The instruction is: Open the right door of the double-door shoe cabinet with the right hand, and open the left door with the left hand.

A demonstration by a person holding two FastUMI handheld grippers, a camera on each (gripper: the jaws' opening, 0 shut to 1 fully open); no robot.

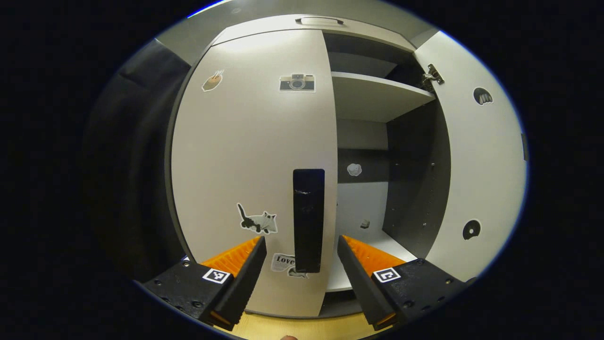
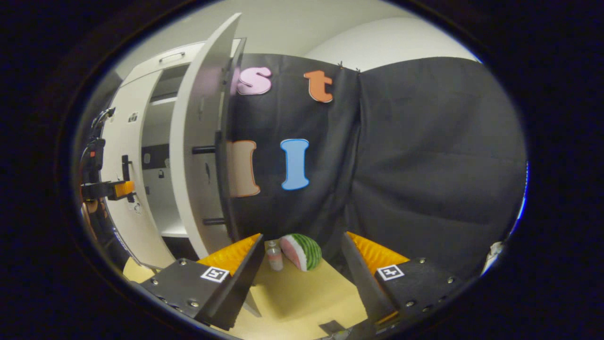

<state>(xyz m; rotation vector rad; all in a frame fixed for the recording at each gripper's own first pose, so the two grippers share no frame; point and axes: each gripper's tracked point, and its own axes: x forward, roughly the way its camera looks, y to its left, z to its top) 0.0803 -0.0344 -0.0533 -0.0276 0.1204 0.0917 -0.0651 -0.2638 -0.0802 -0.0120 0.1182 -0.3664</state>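
The white shoe cabinet's left door is closed, with a black vertical handle near its right edge. My left gripper is open, its fingers on either side of the handle's lower part with gaps to it. The right door stands swung open, baring a shelf. In the right gripper view this open door appears edge-on with its handle. My right gripper is open and holds nothing, to the right of that door. The left gripper is at the left door.
A toy watermelon slice and a small bottle sit on the wooden floor ahead of the right gripper. Black cloth wall stands behind them. A drawer handle tops the cabinet.
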